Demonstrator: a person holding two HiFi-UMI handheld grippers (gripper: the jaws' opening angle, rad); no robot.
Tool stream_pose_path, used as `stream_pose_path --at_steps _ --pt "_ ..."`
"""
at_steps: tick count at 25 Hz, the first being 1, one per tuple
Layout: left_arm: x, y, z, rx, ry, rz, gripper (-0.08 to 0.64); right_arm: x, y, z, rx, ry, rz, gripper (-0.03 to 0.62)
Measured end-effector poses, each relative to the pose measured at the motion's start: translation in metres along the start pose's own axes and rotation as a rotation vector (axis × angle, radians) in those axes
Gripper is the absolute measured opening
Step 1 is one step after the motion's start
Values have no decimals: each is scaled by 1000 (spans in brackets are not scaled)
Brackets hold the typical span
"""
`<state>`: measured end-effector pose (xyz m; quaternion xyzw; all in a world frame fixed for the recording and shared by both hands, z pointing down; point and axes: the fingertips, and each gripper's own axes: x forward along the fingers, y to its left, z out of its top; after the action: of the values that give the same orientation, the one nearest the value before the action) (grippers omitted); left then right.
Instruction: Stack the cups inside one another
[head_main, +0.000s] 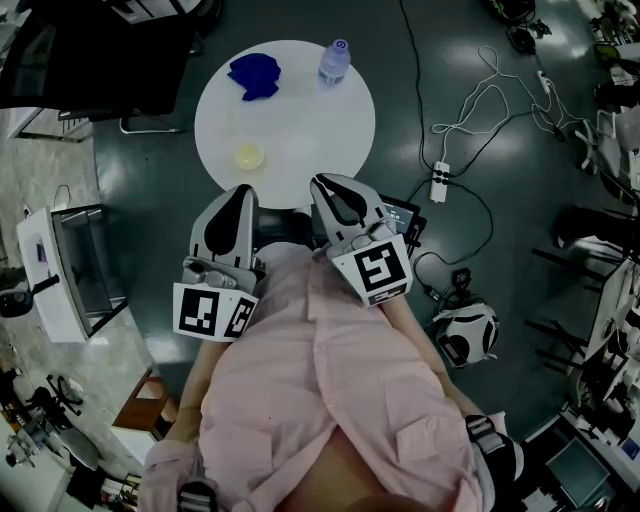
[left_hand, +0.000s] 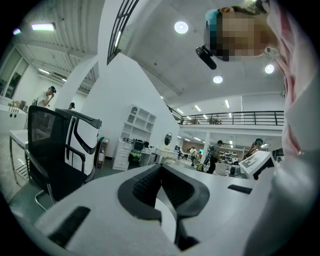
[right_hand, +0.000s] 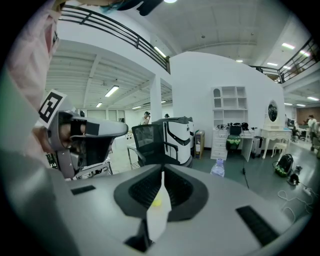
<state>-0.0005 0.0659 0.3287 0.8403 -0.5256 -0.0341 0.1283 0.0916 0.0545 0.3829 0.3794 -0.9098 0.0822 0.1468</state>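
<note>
A round white table (head_main: 300, 130) stands in front of me in the head view. On it a small pale yellow cup (head_main: 248, 156) sits near the front left, and a dark blue item (head_main: 256, 75), its shape unclear, lies at the back left. Both grippers are held close to my chest, short of the table's near edge. My left gripper (head_main: 237, 195) is shut with nothing in it, its jaws pressed together (left_hand: 161, 167). My right gripper (head_main: 330, 185) is also shut and empty (right_hand: 162, 175); a speck of the yellow cup (right_hand: 156, 202) shows below its jaws.
A clear water bottle (head_main: 334, 60) stands at the table's back edge, also in the right gripper view (right_hand: 218, 167). A black office chair (head_main: 100, 50) is behind the table on the left. A power strip with cables (head_main: 440, 180), a white helmet (head_main: 465, 335) and a white cabinet (head_main: 60, 270) are on the floor.
</note>
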Motion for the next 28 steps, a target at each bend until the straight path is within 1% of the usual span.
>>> stream_pose_path --at_steps 13,28 --pt "1 11 -2 -16 3 12 18 7 -2 0 6 13 -17 37" --pt "6 21 6 -10 -3 6 18 16 -4 5 7 7 -31 37"
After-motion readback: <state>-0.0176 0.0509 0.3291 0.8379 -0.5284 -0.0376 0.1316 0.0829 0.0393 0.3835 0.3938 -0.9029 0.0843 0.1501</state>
